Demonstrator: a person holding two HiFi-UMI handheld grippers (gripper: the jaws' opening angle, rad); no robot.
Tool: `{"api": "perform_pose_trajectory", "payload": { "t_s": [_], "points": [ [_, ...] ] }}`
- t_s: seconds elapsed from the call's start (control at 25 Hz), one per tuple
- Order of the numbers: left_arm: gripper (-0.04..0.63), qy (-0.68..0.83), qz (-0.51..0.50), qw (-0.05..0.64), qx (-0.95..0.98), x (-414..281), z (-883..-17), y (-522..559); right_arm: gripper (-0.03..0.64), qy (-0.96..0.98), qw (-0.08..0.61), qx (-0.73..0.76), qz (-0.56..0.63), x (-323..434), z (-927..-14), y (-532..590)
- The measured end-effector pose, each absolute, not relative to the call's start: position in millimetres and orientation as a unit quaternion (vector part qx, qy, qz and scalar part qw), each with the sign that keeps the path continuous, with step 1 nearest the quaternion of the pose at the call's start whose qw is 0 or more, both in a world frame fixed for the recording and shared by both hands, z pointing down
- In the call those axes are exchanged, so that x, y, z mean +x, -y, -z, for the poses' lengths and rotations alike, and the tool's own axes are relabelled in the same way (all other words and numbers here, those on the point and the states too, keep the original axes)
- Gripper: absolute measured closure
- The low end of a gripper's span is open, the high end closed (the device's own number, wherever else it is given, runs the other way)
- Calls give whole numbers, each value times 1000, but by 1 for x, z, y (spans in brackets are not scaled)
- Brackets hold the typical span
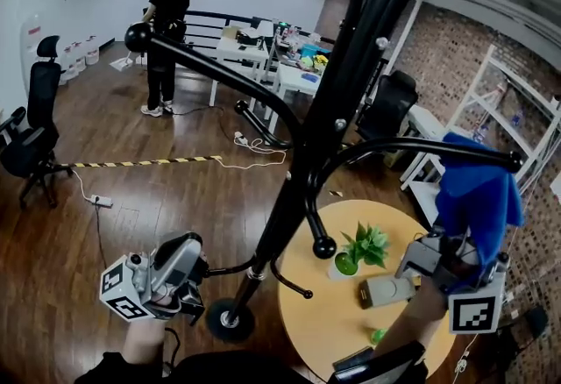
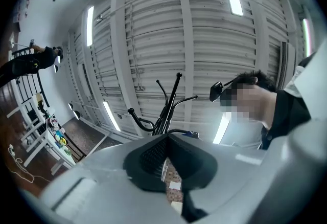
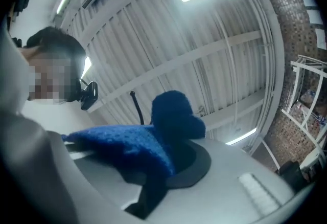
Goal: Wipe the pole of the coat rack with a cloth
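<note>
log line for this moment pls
left gripper: shut, empty, low beside pole | right gripper: shut on blue cloth, raised, clear of pole

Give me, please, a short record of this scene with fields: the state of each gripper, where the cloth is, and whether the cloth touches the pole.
left gripper: jaws together, nothing between them, low beside the foot of the pole
right gripper: shut on the blue cloth, raised over the round table
cloth: drapes over the right gripper, apart from the pole
pole: black, not touched by the cloth
wiping: not yet begun
table: holds a small potted plant
</note>
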State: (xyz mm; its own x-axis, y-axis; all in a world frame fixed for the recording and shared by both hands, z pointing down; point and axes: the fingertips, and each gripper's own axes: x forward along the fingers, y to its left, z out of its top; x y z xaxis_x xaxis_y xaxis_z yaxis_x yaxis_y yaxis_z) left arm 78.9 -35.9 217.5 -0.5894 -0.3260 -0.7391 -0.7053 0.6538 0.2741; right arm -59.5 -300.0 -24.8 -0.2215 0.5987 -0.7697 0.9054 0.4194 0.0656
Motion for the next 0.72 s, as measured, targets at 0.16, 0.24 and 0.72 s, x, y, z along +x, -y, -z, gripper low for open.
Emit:
{"api": "perform_pose_trajectory", "payload": {
  "t_s": [0.16, 0.24, 0.72],
  "points": [
    [601, -846, -285, 334, -302, 84, -221, 38, 600, -760, 362, 511, 175, -49, 8, 269],
    [601, -850, -285, 334, -293, 90, -224, 35, 600, -766, 342, 524, 148, -48, -8, 241],
    [601, -868, -284, 329, -241, 110, -238, 6, 600, -780, 176, 596, 80, -62, -169, 144]
  ]
}}
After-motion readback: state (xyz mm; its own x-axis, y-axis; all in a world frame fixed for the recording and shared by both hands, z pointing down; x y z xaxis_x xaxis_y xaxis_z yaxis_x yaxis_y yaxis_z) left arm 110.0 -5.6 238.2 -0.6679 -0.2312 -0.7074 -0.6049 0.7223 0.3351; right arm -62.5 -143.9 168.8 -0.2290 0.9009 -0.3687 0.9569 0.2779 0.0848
